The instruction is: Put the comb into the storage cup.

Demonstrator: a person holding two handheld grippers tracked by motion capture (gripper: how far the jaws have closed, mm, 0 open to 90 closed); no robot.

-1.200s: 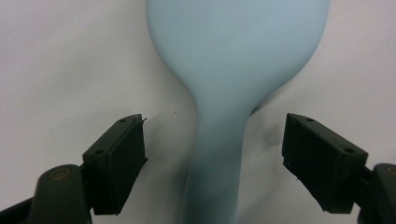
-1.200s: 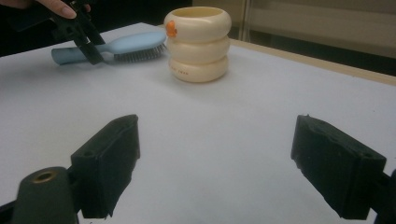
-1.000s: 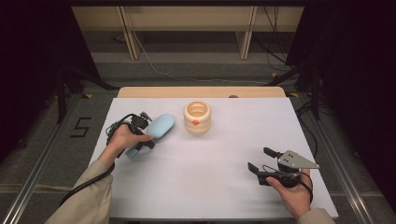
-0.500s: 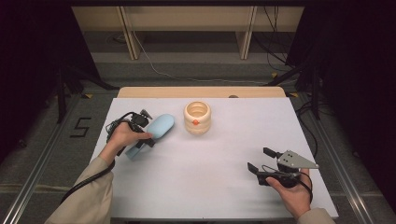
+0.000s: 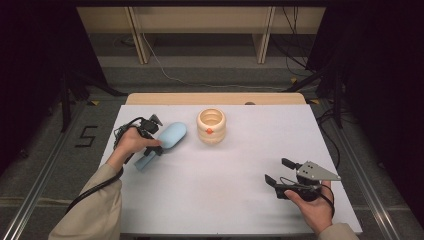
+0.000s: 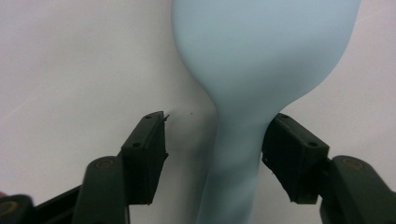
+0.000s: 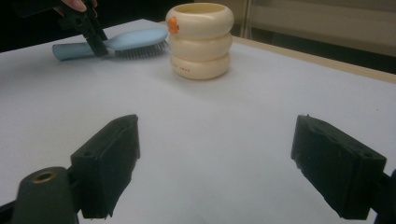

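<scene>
Your right gripper (image 5: 278,171) rests low on the white table (image 5: 240,165), close to you. Its jaws stand spread wide with nothing between them. It sits far from the light blue hairbrush (image 5: 162,144), so this hand is not the one to use.

Your left gripper (image 6: 212,140) is right at the brush. The handle runs straight up between its two jaws, the same way the gripper points, and the wide brush head lies past them. The jaws have just been closing in on the handle. One jaw looks to be at the handle, but the other has a gap, so the handle is not pinched yet.

The brush lies bristles down on the table, slanting from the left hand up toward the cream ringed cup (image 5: 211,127), which stands a little farther back.
</scene>
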